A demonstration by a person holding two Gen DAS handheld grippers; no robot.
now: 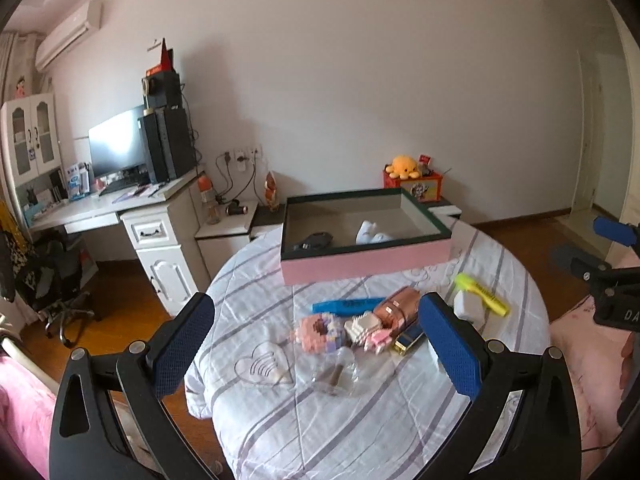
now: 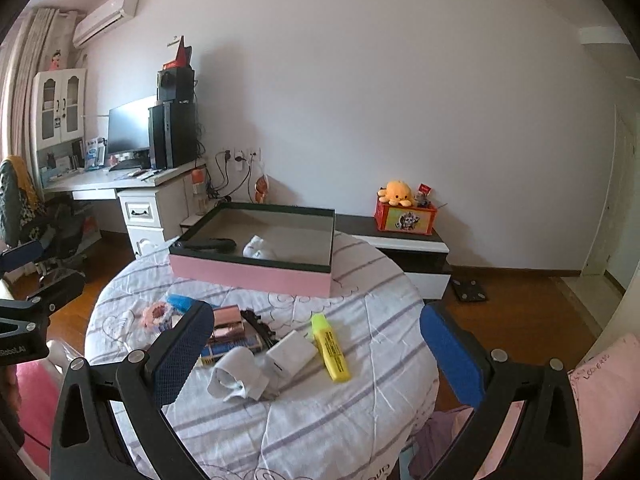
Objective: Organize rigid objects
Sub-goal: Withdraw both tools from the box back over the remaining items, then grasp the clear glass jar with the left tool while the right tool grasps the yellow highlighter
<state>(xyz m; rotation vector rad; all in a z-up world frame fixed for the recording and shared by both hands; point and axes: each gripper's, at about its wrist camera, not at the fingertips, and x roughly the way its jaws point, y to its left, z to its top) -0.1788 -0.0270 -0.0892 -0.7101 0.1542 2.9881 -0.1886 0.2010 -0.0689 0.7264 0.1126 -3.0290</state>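
A pink box [image 1: 360, 268] with a dark green rim stands at the far side of the round, striped-cloth table [image 1: 304, 432]. Inside it lie a black item [image 1: 314, 240] and a white item [image 1: 372, 232]. In front of it lie a blue marker [image 1: 348, 304], a rose-gold case [image 1: 396, 308], block figures [image 1: 320, 332], a clear bottle [image 1: 334, 372], a yellow highlighter [image 2: 330, 348], a white charger [image 2: 290, 354] and a white sock [image 2: 236, 376]. My left gripper [image 1: 318, 344] is open above the near pile and holds nothing. My right gripper [image 2: 318, 354] is open wide and holds nothing.
A white desk [image 1: 100, 208] with a monitor and an office chair [image 1: 60, 280] stand to the left. A low cabinet [image 2: 404, 248] at the wall carries a red box with an orange plush [image 2: 396, 192]. Pink bedding [image 2: 604, 392] lies on the right, with wooden floor around the table.
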